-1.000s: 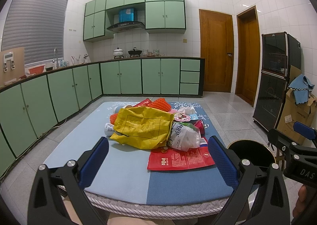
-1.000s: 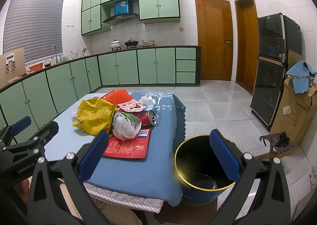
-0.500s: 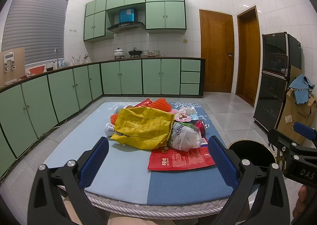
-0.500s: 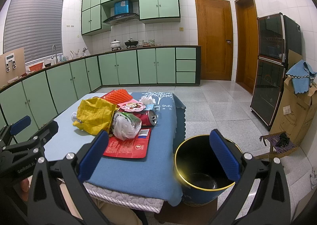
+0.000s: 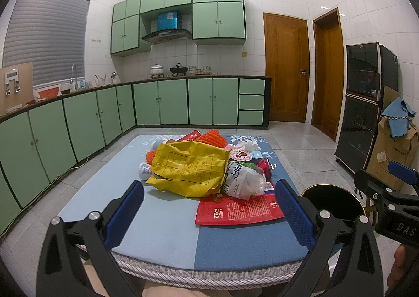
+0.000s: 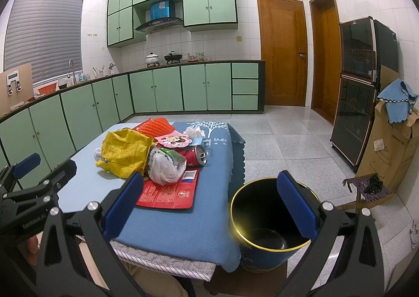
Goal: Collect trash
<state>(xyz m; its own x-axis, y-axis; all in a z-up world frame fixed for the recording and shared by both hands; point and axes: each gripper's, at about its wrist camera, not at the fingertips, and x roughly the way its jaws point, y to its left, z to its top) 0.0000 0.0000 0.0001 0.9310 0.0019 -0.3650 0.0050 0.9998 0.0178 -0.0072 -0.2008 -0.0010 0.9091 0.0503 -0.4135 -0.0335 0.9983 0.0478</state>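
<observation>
Risk: trash heaped and overlapping mid-table; pulling the yellow bag (image 5: 192,167) could drag the clear plastic bag (image 5: 243,179) or roll the red can (image 6: 196,155) off the edge; red flat packet (image 5: 237,210) lies flush, hard to pinch. Left gripper (image 5: 207,214) level, short of the pile, jaws wide apart, empty; right gripper (image 6: 209,205) likewise spread, empty, straddling table edge and bin (image 6: 269,223).

The yellow bag (image 5: 191,168) hides most of what looks like a bottle (image 5: 144,170).
</observation>
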